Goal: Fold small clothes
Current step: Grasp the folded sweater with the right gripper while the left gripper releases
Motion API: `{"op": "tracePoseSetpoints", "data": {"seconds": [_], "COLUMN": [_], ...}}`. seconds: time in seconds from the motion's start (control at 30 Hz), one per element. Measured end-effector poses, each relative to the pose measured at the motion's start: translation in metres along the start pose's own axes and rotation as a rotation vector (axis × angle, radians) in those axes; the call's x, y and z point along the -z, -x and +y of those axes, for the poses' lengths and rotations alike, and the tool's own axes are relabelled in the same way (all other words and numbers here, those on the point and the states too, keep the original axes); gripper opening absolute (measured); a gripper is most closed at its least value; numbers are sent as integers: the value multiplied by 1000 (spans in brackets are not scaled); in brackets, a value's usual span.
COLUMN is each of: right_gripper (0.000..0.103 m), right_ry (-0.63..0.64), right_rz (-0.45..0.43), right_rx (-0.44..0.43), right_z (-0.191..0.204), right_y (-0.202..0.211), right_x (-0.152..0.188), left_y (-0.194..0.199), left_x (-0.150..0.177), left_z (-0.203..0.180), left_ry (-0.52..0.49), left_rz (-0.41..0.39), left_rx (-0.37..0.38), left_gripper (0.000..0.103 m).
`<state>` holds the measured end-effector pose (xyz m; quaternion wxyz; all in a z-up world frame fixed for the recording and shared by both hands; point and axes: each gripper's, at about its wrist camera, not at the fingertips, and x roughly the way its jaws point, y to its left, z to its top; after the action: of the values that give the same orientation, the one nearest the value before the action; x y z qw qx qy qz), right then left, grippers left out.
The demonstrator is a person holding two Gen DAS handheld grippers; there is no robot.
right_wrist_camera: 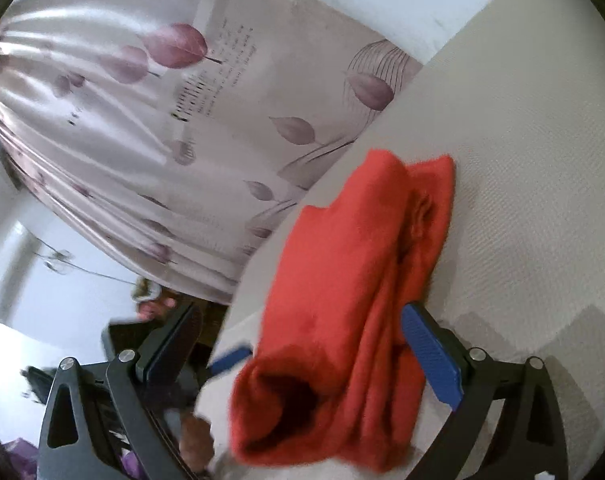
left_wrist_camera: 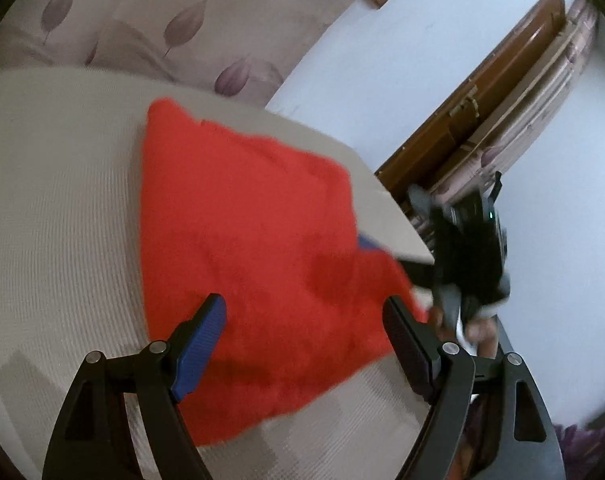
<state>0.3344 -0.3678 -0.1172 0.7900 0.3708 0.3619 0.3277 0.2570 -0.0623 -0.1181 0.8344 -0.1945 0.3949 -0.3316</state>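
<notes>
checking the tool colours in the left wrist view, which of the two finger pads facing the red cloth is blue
The pad on the picture's left of the left hand-held gripper is ribbed blue. The opposite pad is black. The red cloth lies between them, unpinched.

A red fleecy garment (left_wrist_camera: pixel 242 248) is seen folded into a rough wedge, lying flat on the pale tabletop (left_wrist_camera: pixel 54 200), with one bunched end near the tabletop's edge.
</notes>
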Motion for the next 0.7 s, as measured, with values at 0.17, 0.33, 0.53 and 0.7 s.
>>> {"op": "tracePoseSetpoints", "data": {"seconds": [0.17, 0.33, 0.53, 0.7], "right_gripper": [53, 17, 14, 21], "right_ry": [63, 138, 214, 3], "right_rz": [77, 141, 90, 99], "right_rx": [136, 248, 177, 137], "right_z": [2, 7, 15, -41], "right_y": [-31, -58, -54, -45], "right_x": [-27, -45, -61, -47], "left_y": [-9, -19, -26, -19], "left_x": [19, 25, 31, 31], "left_z": [-7, -25, -35, -29], "left_ry": [-31, -130, -176, -142], "left_rz": [-18, -5, 29, 26], "left_rx": [0, 15, 35, 69], "left_gripper": [80, 80, 80, 80]}}
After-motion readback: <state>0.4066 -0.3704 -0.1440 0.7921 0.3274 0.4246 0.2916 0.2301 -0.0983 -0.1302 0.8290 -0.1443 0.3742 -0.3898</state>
